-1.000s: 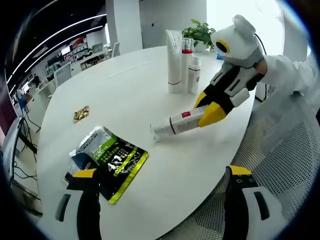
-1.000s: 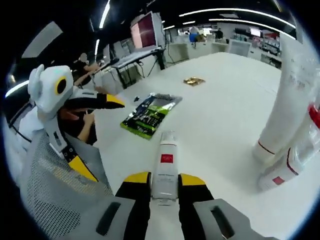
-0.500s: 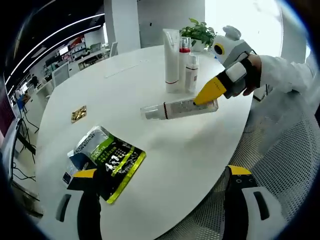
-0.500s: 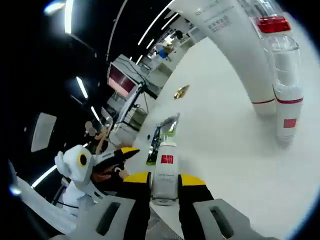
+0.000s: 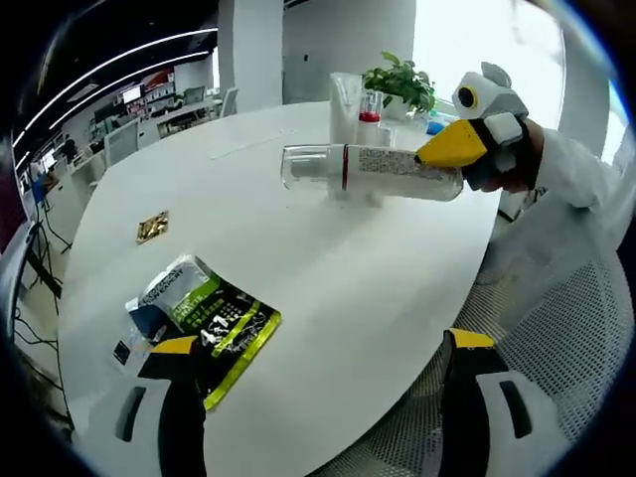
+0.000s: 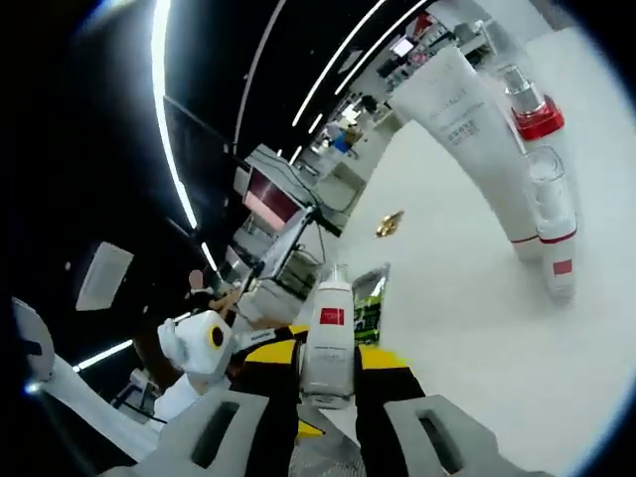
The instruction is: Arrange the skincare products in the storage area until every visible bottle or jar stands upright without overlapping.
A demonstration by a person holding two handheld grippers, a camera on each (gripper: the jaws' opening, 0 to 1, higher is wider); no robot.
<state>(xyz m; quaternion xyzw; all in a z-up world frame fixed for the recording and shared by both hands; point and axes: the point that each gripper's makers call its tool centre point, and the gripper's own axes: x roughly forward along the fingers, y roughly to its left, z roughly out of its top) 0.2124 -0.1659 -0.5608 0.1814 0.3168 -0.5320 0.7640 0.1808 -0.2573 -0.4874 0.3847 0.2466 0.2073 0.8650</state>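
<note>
A round white surface (image 5: pixel 328 268) sits in a dim office; right tongs (image 6: pixel 327 360) grip a bottle (image 6: pixel 328 338), left tongs (image 5: pixel 318 348) gape.

A white oval table (image 5: pixel 328 298) serves as the landmark: a green and black foil pouch (image 5: pixel 204 323) lies flat on it near the close edge, and a small gold wrapper (image 5: pixel 151 227) lies on it further in, well apart from the pouch. A potted green plant (image 5: pixel 399 81) stands at the table's far side, and a grey mesh chair (image 5: pixel 556 338) sits just off its edge. Beyond the table are office desks (image 5: pixel 149 114), and a dark red monitor screen (image 6: pixel 270 194) stands past its far end.
</note>
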